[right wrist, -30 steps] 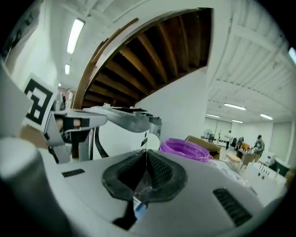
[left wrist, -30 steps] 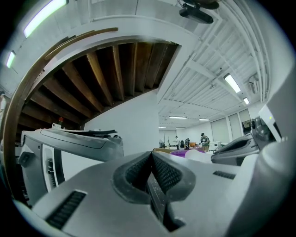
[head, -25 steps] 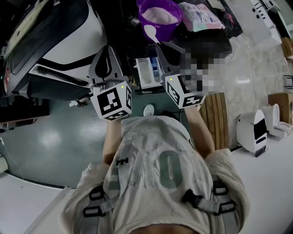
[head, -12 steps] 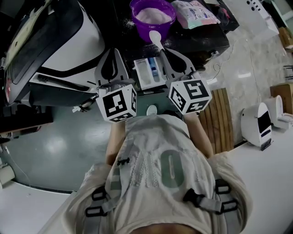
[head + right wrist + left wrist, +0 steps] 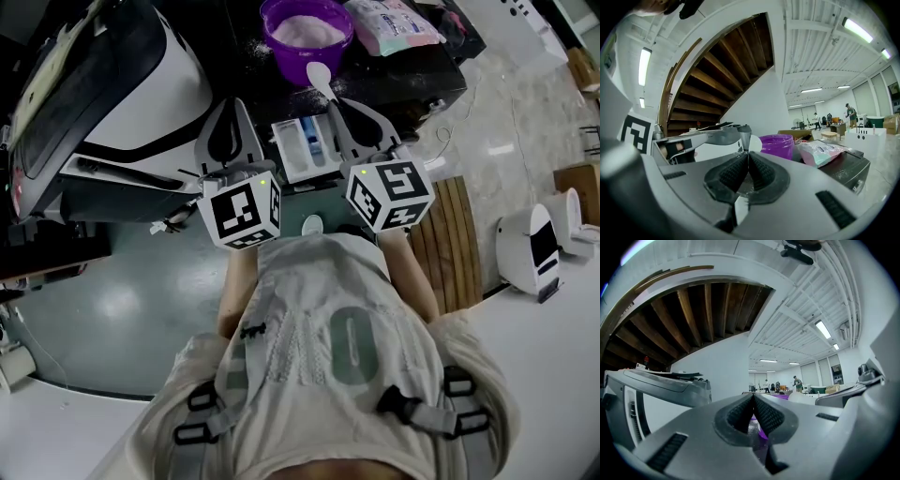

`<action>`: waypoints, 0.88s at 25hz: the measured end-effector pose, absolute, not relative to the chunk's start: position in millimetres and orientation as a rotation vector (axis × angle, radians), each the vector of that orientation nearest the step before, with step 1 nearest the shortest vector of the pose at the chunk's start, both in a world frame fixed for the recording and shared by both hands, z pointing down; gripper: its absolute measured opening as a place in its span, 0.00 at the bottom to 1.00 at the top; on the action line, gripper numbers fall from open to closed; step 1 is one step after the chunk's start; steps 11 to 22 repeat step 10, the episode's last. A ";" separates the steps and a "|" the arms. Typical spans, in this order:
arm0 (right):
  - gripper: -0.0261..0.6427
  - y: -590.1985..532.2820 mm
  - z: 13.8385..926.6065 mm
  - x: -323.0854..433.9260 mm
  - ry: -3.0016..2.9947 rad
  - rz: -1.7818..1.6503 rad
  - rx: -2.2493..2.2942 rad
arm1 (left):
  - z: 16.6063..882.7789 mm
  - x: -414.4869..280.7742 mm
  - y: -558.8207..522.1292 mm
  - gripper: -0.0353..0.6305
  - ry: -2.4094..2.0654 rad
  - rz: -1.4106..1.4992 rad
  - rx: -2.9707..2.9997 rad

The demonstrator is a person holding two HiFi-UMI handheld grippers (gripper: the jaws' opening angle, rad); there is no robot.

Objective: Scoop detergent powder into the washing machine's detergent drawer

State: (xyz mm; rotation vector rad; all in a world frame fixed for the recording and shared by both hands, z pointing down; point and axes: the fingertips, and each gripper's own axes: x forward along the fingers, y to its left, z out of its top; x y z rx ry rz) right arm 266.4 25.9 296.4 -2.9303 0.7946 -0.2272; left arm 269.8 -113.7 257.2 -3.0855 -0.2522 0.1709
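Observation:
A purple bowl [image 5: 305, 33] holding white detergent powder stands on a dark top. Just in front of its near rim is a white spoon [image 5: 319, 79], and my right gripper [image 5: 336, 101] is shut on its handle. The right gripper view shows the spoon's bowl [image 5: 753, 143] above the closed jaws [image 5: 748, 157], with the purple bowl [image 5: 777, 146] behind. The open detergent drawer [image 5: 300, 147] lies between the two grippers. My left gripper [image 5: 234, 103] hovers left of the drawer, shut and holding nothing [image 5: 753, 398].
A white and black washing machine [image 5: 122, 84] fills the left side. A pink and teal bag [image 5: 394, 23] lies right of the bowl, also in the right gripper view [image 5: 824, 152]. A wooden slatted stand [image 5: 450, 244] and a small white appliance [image 5: 530, 253] sit on the floor at right.
Over the last second both grippers rose slightly toward the bowl and the right one turned. The spoon stays gripped near the bowl's near rim. In the last half second almost nothing moved.

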 end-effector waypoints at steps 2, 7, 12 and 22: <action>0.06 25.3 295.5 265.9 0.798 -0.226 -2.934 | 257.4 269.5 -112.7 0.08 -0.256 0.169 -3.084; 0.05 28.1 294.5 264.8 0.793 -0.221 -2.945 | 257.5 268.2 -111.8 0.08 -0.256 0.172 -3.086; 0.06 29.5 294.2 264.3 0.788 -0.216 -2.949 | 259.3 267.3 -112.3 0.08 -0.255 0.169 -3.087; 0.06 29.5 294.2 264.3 0.788 -0.216 -2.949 | 259.3 267.3 -112.3 0.08 -0.255 0.169 -3.087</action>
